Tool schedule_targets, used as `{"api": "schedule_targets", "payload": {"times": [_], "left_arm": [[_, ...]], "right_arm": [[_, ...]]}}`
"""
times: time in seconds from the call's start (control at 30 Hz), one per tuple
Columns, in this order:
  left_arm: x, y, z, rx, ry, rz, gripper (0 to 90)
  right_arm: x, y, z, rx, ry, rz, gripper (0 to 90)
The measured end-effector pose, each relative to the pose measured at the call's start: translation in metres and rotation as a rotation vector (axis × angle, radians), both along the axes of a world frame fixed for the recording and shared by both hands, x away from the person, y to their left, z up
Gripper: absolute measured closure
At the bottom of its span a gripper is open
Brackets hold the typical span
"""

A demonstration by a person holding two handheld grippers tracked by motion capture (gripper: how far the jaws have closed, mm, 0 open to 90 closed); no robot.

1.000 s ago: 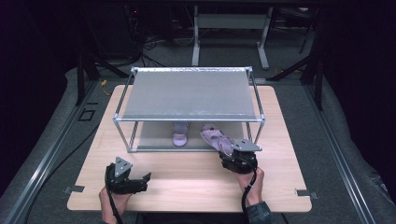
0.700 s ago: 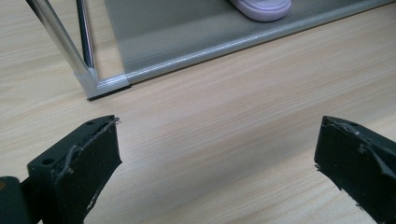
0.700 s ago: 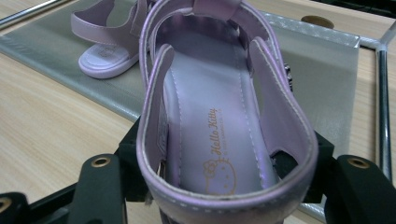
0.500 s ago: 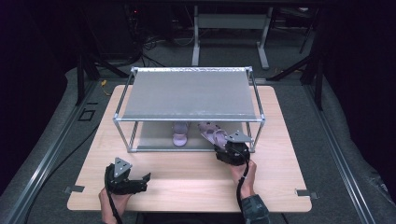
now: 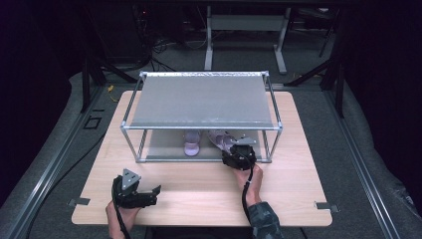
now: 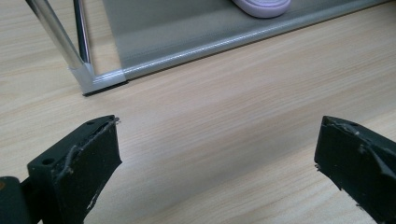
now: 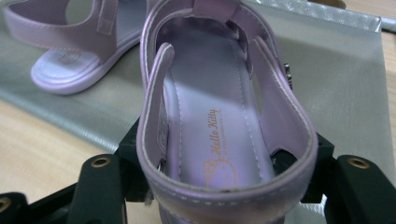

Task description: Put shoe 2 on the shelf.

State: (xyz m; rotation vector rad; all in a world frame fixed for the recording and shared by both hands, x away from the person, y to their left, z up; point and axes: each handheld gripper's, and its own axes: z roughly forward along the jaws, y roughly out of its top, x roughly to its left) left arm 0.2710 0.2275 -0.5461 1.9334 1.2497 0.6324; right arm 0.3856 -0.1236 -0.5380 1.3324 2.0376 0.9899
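A lilac sandal (image 7: 219,116) lies heel-first between the jaws of my right gripper (image 7: 224,172), which is shut on its heel. It rests on the grey lower shelf (image 7: 341,79) of a metal rack (image 5: 199,99). In the high view my right gripper (image 5: 238,155) is at the shelf's front edge, with that sandal (image 5: 221,139) just beyond it. A second lilac sandal (image 5: 191,144) stands to its left on the same shelf, and this other sandal (image 7: 70,51) is also in the right gripper view. My left gripper (image 5: 149,194) rests open on the table, its jaws wide apart around bare wood (image 6: 217,149).
The rack stands on a wooden table (image 5: 298,169) and its top shelf covers most of the lower one. The rack's front left corner post (image 6: 84,70) rises ahead of my left gripper. Bare wood runs along the table's front.
My right gripper has moved forward and a little left with the sandal, up to the lower shelf's front edge. My left gripper has stayed put.
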Motion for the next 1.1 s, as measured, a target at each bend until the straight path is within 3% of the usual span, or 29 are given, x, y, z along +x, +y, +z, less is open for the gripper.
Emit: {"api": "schedule_targets", "payload": {"times": [0.13, 0.27, 0.47, 0.5, 0.53, 0.6, 0.63, 0.67, 0.73, 0.77, 0.87, 0.93, 1.1], "left_arm": [[-0.001, 0.001, 0.000, -0.001, 0.004, 0.000, 0.0], [0.000, 0.000, 0.001, -0.001, 0.000, -0.003, 0.0], [0.000, -0.002, 0.002, 0.000, 0.007, -0.019, 0.0], [0.000, -0.002, 0.002, -0.001, 0.007, -0.020, 0.0], [0.000, -0.002, 0.002, 0.000, 0.009, -0.020, 0.0], [-0.001, -0.001, 0.003, 0.002, 0.009, -0.019, 0.0], [-0.001, -0.001, 0.003, 0.003, 0.009, -0.018, 0.0], [-0.001, -0.001, 0.003, 0.002, 0.009, -0.016, 0.0], [-0.001, -0.001, 0.003, 0.004, 0.010, -0.016, 0.0], [-0.001, -0.001, 0.003, 0.005, 0.009, -0.015, 0.0], [0.000, -0.003, 0.003, 0.004, 0.012, -0.017, 0.0], [0.001, -0.004, 0.002, 0.002, 0.011, -0.022, 0.0], [0.002, -0.005, 0.002, 0.001, 0.014, -0.027, 0.0]], "right_arm": [[0.010, 0.010, -0.001, -0.012, 0.024, -0.027, 37.3], [0.019, 0.015, -0.004, -0.047, 0.021, -0.066, 37.2], [0.030, 0.019, -0.012, -0.056, 0.080, -0.094, 35.3], [0.031, 0.016, -0.012, -0.013, 0.093, -0.056, 33.9], [0.029, 0.015, -0.012, -0.033, 0.091, -0.084, 31.0], [0.031, 0.009, -0.013, 0.055, 0.144, 0.016, 20.4], [0.027, 0.010, -0.010, -0.021, 0.116, -0.072, 19.9], [0.024, 0.008, -0.007, -0.054, 0.104, -0.077, 19.1], [0.021, 0.002, -0.006, 0.008, 0.124, -0.011, 17.4], [0.017, -0.001, -0.005, 0.008, 0.127, -0.019, 17.9], [0.008, -0.012, -0.001, 0.080, 0.123, 0.029, 25.4], [0.003, -0.014, 0.002, 0.077, 0.095, 0.020, 33.8], [0.006, -0.012, 0.002, 0.099, 0.095, 0.040, 42.6]]}}
